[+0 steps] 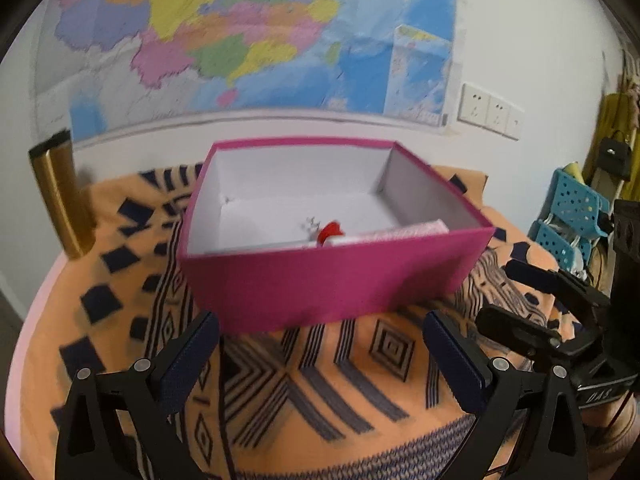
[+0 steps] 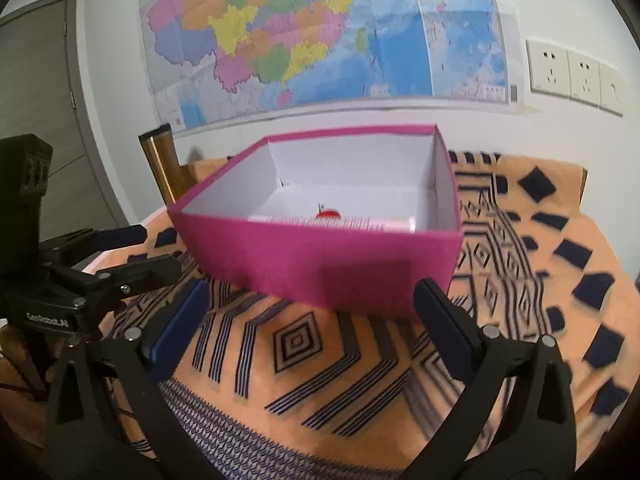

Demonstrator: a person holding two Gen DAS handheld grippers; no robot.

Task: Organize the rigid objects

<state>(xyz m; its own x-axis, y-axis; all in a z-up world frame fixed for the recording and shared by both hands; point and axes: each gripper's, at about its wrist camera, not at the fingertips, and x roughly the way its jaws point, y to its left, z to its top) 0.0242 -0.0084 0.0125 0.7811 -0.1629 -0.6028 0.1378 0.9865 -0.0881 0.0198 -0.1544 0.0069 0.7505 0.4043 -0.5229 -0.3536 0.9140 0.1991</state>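
A magenta box (image 1: 332, 276) with a white inside stands open on the orange patterned cloth (image 1: 320, 380). In it lie a small red object (image 1: 330, 230), a silvery bit beside that, and a flat pink-white pack (image 1: 400, 231). My left gripper (image 1: 320, 322) is open just before the box's front wall, with nothing between its fingers. From the right wrist view the same box (image 2: 320, 264) shows the red object (image 2: 328, 213) and the pack (image 2: 340, 223). My right gripper (image 2: 312, 288) is open too, empty, close to the box's near wall. Each gripper appears at the edge of the other's view.
A gold post (image 1: 60, 196) rises at the back left of the cloth. Behind the box hangs a wall map (image 1: 240, 32), with wall sockets (image 1: 490, 110) to its right. Blue perforated baskets (image 1: 572, 208) stand at far right. A grey door (image 2: 40, 120) is at left.
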